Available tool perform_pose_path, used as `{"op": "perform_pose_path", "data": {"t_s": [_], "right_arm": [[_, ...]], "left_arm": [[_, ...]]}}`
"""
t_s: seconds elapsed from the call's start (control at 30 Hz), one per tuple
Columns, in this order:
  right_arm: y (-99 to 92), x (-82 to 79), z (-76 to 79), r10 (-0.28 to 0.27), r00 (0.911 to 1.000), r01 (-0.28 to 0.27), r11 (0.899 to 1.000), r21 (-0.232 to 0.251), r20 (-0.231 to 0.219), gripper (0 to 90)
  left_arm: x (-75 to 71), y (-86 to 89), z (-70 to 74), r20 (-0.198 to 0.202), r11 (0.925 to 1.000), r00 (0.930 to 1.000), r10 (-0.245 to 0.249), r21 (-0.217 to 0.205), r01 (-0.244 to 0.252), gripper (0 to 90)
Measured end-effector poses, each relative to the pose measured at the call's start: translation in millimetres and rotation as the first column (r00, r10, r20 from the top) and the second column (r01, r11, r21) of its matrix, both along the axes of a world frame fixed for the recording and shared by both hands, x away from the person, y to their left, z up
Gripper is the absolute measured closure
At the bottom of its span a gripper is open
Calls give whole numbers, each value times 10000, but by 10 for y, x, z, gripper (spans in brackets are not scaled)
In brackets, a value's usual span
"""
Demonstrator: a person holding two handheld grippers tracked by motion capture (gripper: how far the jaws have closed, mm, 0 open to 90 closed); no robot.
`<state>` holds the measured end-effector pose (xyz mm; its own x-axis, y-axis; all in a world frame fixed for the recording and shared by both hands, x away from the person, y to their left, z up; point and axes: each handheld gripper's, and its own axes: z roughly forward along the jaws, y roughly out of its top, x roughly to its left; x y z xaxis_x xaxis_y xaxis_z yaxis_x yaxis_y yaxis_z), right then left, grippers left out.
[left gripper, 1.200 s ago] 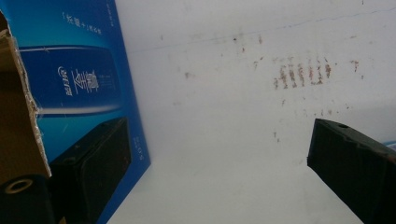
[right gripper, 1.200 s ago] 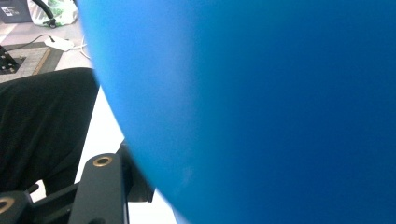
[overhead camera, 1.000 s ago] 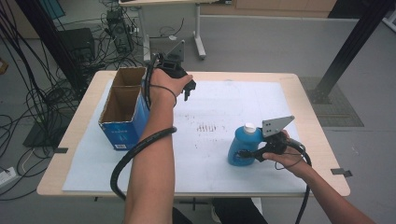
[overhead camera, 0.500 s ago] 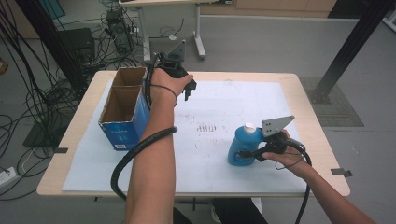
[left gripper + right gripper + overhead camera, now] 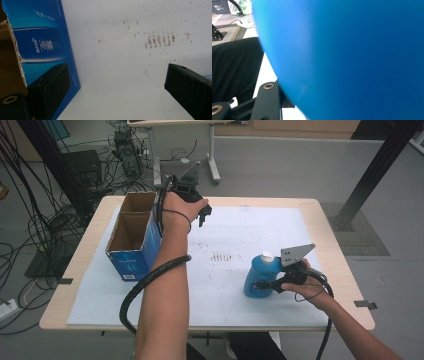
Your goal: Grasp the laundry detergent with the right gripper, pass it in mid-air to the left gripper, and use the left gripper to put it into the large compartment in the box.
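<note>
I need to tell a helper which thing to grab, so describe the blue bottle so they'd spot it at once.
On the white sheet covering the table, look toward the near right side. The blue bottle stands upright there, clamped by the right gripper. Unlike the blue cardboard box at the left, it is rounded with a white cap.

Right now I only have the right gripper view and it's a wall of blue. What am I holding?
Observer: A blue bottle with a white cap, upright on the table's white sheet; the right gripper is clamped on its lower body.
Operator: Where's the box?
Observer: The open blue cardboard box stands at the sheet's left edge, apart from the bottle.
Operator: And the other gripper?
Observer: The left gripper is beside the box's far end, jaws open, holding nothing.
</note>
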<state>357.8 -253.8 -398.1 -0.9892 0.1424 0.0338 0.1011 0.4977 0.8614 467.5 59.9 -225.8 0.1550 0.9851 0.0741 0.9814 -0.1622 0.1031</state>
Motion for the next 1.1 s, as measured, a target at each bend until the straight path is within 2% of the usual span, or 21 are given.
{"op": "perform_pose_path", "data": {"t_s": [1.1], "right_arm": [[-1, 4, 2, 25, 10000, -25, 10000, -3, -37, 406]], "left_arm": [[-33, -5, 53, 98, 10000, 9999, 73, 53, -74, 69]]}}
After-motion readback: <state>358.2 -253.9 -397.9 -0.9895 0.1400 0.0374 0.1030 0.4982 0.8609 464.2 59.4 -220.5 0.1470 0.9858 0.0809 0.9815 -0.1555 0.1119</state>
